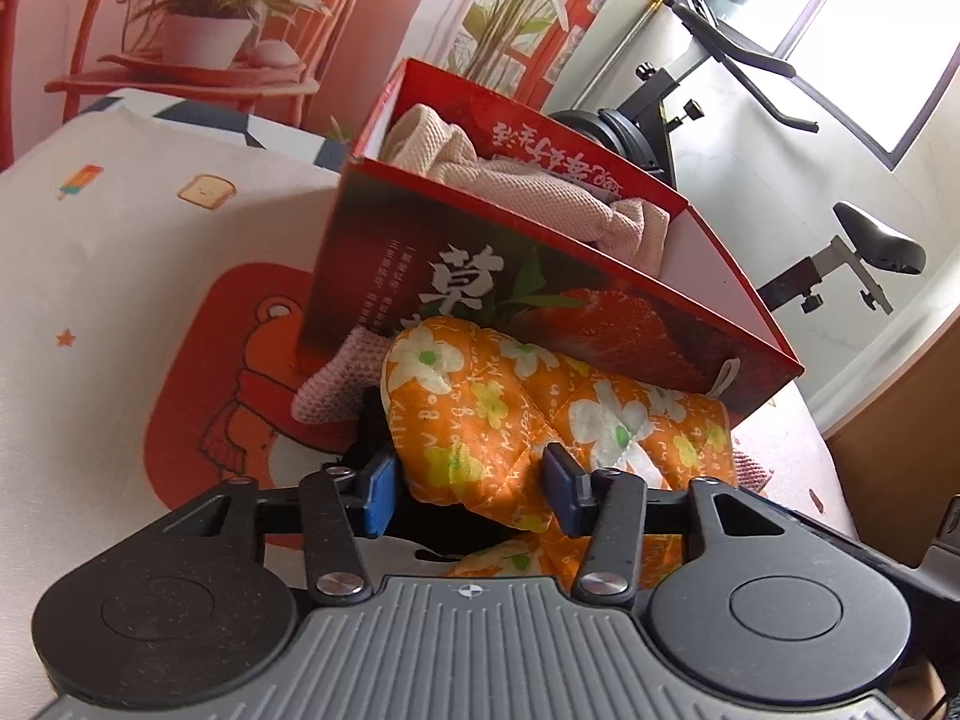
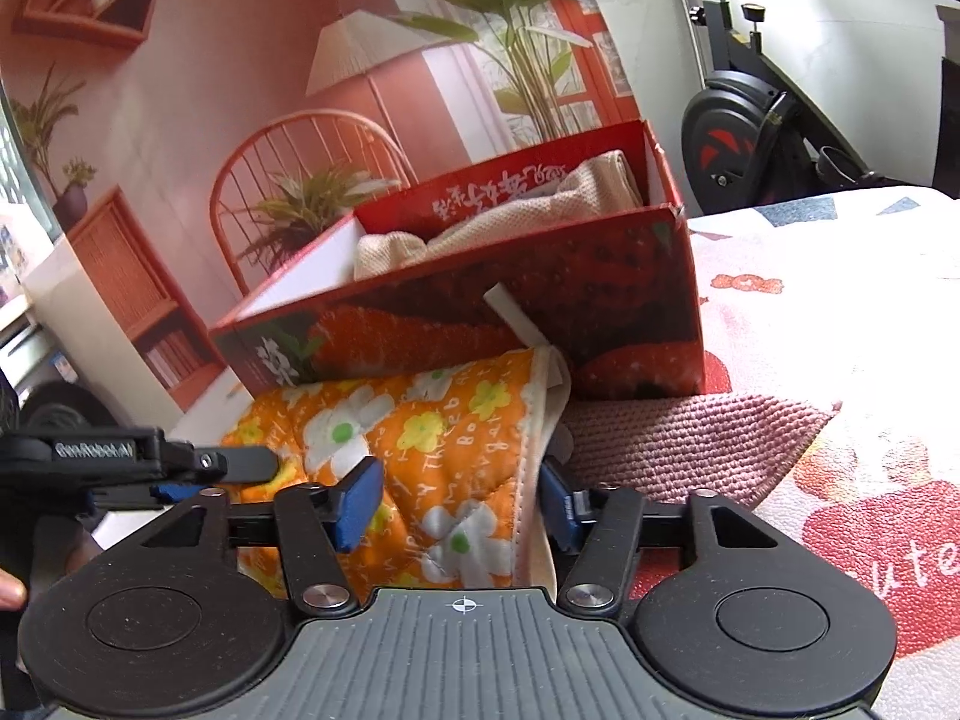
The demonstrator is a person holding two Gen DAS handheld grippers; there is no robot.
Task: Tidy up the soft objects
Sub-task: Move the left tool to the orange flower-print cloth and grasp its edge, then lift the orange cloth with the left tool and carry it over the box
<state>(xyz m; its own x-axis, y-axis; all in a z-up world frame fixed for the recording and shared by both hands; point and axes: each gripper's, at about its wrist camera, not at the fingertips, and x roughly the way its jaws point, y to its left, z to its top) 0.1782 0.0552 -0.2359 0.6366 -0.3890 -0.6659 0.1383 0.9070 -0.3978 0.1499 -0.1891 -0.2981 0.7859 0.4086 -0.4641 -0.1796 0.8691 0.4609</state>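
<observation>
While angled downward, both grippers, left [image 1: 474,480] and right [image 2: 459,501], half-closed on orange floral cloth [image 1: 510,414].

The left gripper [image 1: 471,483] points forward and downward, its blue pads [image 1: 379,483] closed partway onto a fold of orange flowered cloth [image 1: 480,420] bunched between them, both pads pressing into it. The right gripper [image 2: 459,501] sits just beside it at a shallower tilt, its blue pads [image 2: 359,501] pinching the same cloth near its pale bound edge. In the right wrist view the left gripper's black finger reaches in from the left edge, and a fingertip [image 2: 9,591] of the person's hand shows below it.
</observation>
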